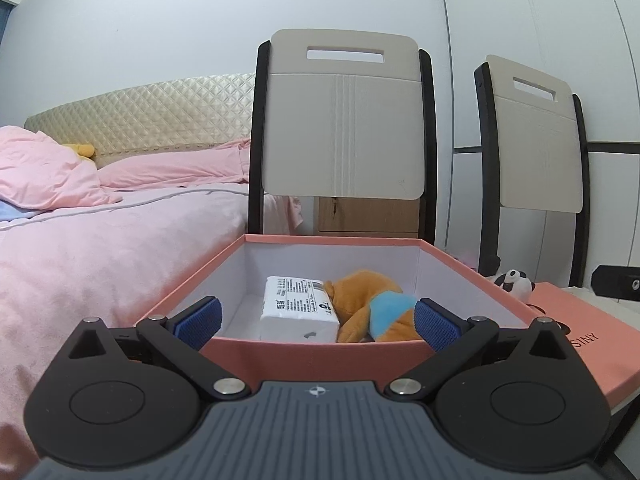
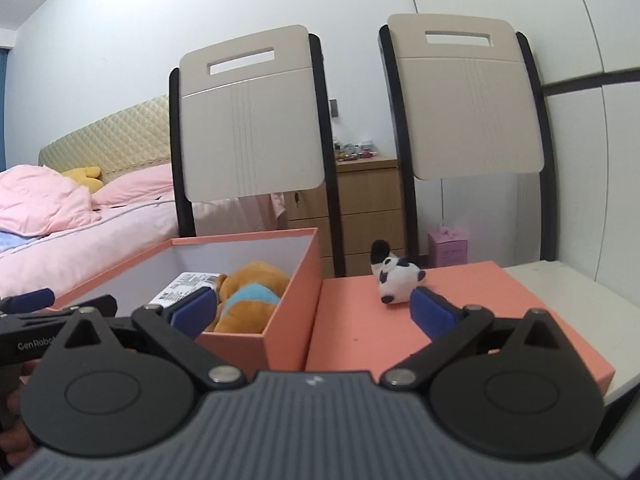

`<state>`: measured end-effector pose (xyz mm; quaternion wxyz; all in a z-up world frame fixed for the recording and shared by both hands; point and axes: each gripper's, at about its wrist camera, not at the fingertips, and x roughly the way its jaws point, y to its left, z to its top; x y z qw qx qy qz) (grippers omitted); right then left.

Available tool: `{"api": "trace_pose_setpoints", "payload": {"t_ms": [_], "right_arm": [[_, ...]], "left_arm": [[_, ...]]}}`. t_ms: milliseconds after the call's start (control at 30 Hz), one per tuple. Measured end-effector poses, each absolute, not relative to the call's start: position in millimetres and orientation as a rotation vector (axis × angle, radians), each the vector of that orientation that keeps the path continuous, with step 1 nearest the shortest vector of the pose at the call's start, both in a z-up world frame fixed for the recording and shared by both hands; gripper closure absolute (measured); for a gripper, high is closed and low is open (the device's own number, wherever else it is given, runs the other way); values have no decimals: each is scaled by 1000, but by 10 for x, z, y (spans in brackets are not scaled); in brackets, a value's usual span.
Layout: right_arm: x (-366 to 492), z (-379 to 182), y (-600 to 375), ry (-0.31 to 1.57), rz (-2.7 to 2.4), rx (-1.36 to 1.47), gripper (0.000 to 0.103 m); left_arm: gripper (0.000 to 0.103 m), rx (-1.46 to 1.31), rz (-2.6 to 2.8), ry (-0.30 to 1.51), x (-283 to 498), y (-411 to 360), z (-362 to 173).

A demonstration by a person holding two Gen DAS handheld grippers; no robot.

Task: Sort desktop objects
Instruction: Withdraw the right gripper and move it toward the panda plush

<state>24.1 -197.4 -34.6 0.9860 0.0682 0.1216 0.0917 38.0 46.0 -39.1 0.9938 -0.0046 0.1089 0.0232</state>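
An open salmon-pink box [image 1: 304,354] holds a white tissue pack [image 1: 298,308] and an orange plush with a blue patch [image 1: 376,308]. My left gripper [image 1: 318,322] is open and empty at the box's near wall. In the right wrist view the box [image 2: 276,320] stands left, with the tissue pack [image 2: 182,286] and the orange plush [image 2: 250,296] inside. The pink lid [image 2: 460,320] lies to its right, and a black-and-white panda plush [image 2: 394,278] rests on it. My right gripper [image 2: 314,310] is open and empty, near the lid, just short of the panda.
Two beige chairs [image 2: 468,100] stand behind the table. A pink bed [image 1: 100,240] lies left. A wooden drawer unit [image 2: 364,208] and a small purple box [image 2: 448,248] stand behind. A black device [image 1: 616,284] lies at the far right. The left gripper's fingertips [image 2: 28,298] show at left.
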Motion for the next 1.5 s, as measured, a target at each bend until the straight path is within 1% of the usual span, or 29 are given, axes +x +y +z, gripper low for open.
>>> {"api": "trace_pose_setpoints", "payload": {"t_ms": [1067, 1167, 1300, 1500], "right_arm": [[185, -350, -2071, 243, 154, 171, 0], [198, -300, -2117, 228, 175, 201, 0], [305, -161, -2174, 223, 171, 172, 0], [772, 114, -2287, 241, 161, 156, 0]], "left_arm": [[0, 8, 33, 231, 378, 384, -410], [0, 8, 30, 230, 376, 379, -407], [0, 8, 28, 230, 372, 374, -403], [0, 16, 33, 232, 386, 356, -403]]}}
